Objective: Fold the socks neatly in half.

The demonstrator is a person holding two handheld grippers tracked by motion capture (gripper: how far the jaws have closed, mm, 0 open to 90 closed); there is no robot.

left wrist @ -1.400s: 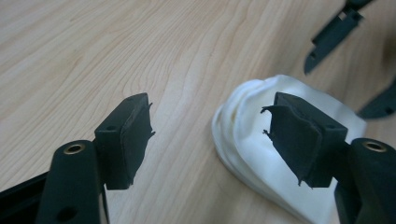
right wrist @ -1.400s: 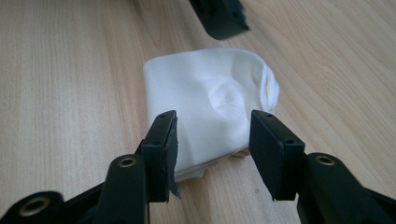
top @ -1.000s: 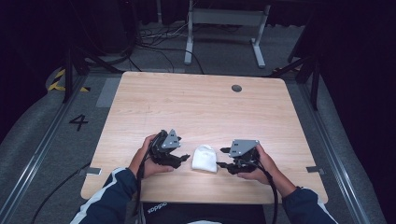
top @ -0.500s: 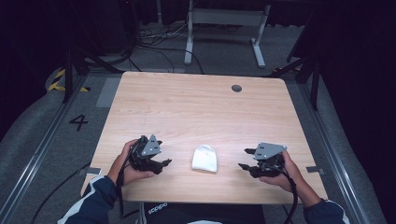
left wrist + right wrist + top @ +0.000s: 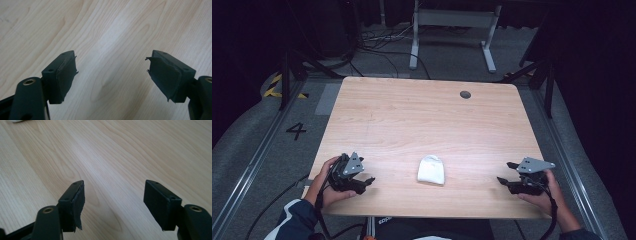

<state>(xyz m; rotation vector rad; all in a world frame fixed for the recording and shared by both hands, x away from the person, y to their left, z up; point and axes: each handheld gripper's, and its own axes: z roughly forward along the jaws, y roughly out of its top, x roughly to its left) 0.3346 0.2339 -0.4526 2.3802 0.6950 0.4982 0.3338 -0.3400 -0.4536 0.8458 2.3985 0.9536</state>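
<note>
A small white folded cloth (image 5: 431, 169) lies on the wooden table (image 5: 422, 120) near its front edge, between the two grippers. My left gripper (image 5: 368, 182) rests at the front left corner, held by a hand, well left of the cloth. In the left gripper view its jaws stand wide apart (image 5: 111, 72) over bare wood. My right gripper (image 5: 504, 172) sits at the front right, far from the cloth. Its jaws (image 5: 113, 200) are open too, with nothing between them. A sliver of the white cloth (image 5: 17, 121) peeks in at the top left of the right gripper view.
A round cable hole (image 5: 465, 94) sits near the table's far right. Metal rails (image 5: 257, 155) run along both sides of the table, with a floor mark "4" (image 5: 296, 131) at left. A frame's legs (image 5: 452, 35) and cables lie beyond the far edge.
Both grippers have drawn apart from the cloth, the left going left and the right going right toward the table's corners. The cloth has been let go and lies alone.
</note>
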